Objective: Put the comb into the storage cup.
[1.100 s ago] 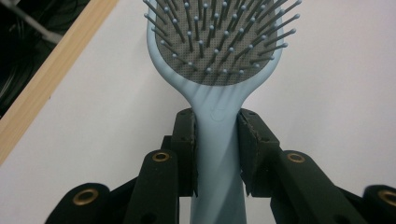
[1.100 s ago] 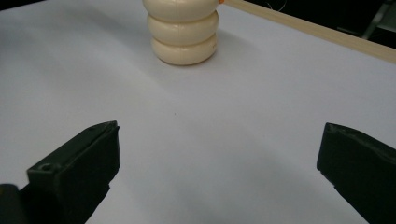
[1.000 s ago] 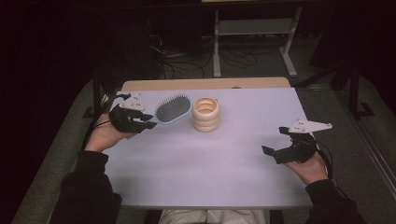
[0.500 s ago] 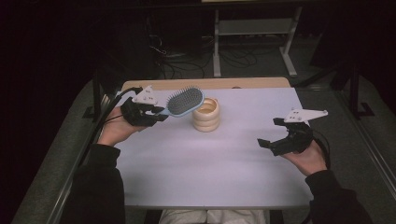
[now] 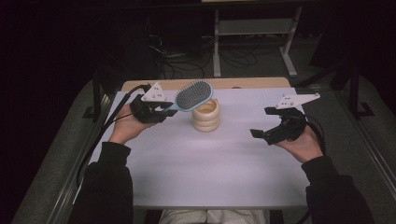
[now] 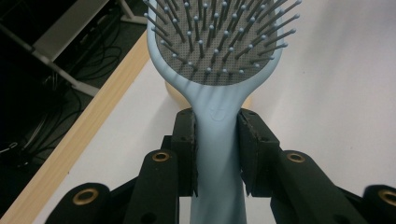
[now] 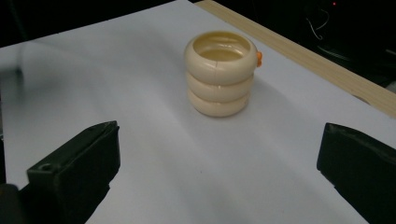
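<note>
My left gripper (image 5: 164,111) is shut on the handle of a light blue hairbrush (image 5: 192,95) and holds it in the air, bristles up. In the left gripper view the jaws clamp the hairbrush (image 6: 219,56) handle from both sides at my left gripper (image 6: 217,154). The brush head hangs just above and left of a cream ribbed cup (image 5: 206,115) that stands upright on the white table (image 5: 210,168). My right gripper (image 5: 261,136) is lifted at the right, open and empty, pointing at the cream cup (image 7: 220,72). My right gripper (image 7: 219,172) has its jaws spread wide.
A wooden strip (image 5: 252,83) runs along the table's far edge. Beyond it, on the dark floor, stand a metal frame (image 5: 254,35) and loose cables (image 5: 173,58). Cables trail from both grippers off the table sides.
The left gripper has carried the hairbrush up and to the right, bringing its head over the cup's left rim. The right gripper has risen and moved a little toward the cup.
</note>
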Available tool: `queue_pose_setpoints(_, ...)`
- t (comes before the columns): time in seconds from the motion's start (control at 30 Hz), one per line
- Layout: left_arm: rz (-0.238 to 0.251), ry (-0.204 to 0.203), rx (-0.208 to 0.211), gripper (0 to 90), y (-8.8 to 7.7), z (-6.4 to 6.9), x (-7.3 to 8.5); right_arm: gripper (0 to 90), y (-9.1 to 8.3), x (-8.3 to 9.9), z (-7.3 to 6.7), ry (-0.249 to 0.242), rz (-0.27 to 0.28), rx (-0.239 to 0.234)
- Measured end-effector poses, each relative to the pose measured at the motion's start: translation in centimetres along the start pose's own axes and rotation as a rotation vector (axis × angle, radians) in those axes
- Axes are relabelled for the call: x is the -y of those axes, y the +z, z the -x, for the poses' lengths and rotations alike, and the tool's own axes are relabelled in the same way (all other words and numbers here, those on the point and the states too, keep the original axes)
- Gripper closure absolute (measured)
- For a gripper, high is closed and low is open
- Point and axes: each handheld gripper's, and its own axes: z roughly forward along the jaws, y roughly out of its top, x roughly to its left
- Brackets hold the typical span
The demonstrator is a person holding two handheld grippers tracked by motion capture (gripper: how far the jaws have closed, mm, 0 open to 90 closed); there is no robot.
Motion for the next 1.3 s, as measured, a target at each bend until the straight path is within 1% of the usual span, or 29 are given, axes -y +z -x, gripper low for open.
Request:
queue_pose_setpoints(0.03, 0.008, 0.005, -0.012, 70.2, 0.1, 0.1, -0.1, 0.0, 0.1, -0.3, -0.1, -0.005, 0.0, -0.003)
queue_pose_setpoints(0.17, 0.02, -0.007, -0.019, 70.2, 0.5, 0.2, -0.2, 0.0, 0.9, -1.1, -0.2, -0.019, -0.012, -0.014)
queue_pose_setpoints(0.3, 0.027, -0.003, -0.036, 70.2, 1.0, 0.5, -0.2, 0.0, 1.6, -1.8, -0.1, -0.017, -0.013, -0.018)
queue_pose_setpoints(0.43, 0.039, -0.011, -0.03, 70.2, 1.5, 0.7, -0.3, 0.0, 2.2, -2.8, 0.0, -0.019, -0.004, -0.029)
queue_pose_setpoints(0.5, 0.044, -0.019, -0.037, 70.2, 1.7, 0.9, -0.4, 0.0, 2.6, -3.4, 0.0, -0.023, -0.001, -0.036)
queue_pose_setpoints(0.63, 0.081, -0.04, -0.033, 70.1, 1.9, 1.2, -0.5, 0.0, 3.2, -4.4, -0.1, -0.024, 0.007, -0.051)
queue_pose_setpoints(0.73, 0.104, -0.039, -0.04, 70.2, 2.1, 1.5, -0.6, 0.0, 3.8, -5.0, -0.1, -0.022, 0.009, -0.062)
queue_pose_setpoints(0.8, 0.111, -0.039, -0.047, 70.1, 2.3, 1.7, -0.6, 0.0, 4.1, -5.4, -0.1, -0.019, 0.015, -0.071)
queue_pose_setpoints(0.83, 0.113, -0.04, -0.058, 70.2, 2.4, 1.8, -0.6, 0.0, 4.2, -5.6, -0.1, -0.017, 0.021, -0.074)
queue_pose_setpoints(0.9, 0.113, -0.054, -0.052, 70.1, 2.7, 1.9, -0.6, 0.0, 4.5, -5.9, -0.1, -0.014, 0.03, -0.081)
queue_pose_setpoints(0.97, 0.103, -0.042, -0.078, 70.2, 3.0, 2.3, -0.6, 0.0, 4.8, -6.2, -0.1, -0.014, 0.041, -0.087)
queue_pose_setpoints(1.03, 0.107, -0.042, -0.08, 70.1, 3.4, 2.5, -0.5, 0.0, 5.1, -6.3, -0.1, -0.007, 0.051, -0.092)
queue_pose_setpoints(1.07, 0.112, -0.036, -0.089, 70.1, 3.5, 2.7, -0.5, 0.0, 5.3, -6.4, 0.0, -0.005, 0.053, -0.095)
queue_pose_setpoints(1.13, 0.123, -0.037, -0.092, 70.1, 3.8, 2.9, -0.6, 0.0, 5.7, -6.6, 0.0, -0.002, 0.055, -0.097)
queue_pose_setpoints(1.3, 0.163, -0.029, -0.121, 70.1, 4.0, 3.5, -0.6, 0.0, 6.4, -7.0, 0.4, 0.019, 0.066, -0.103)
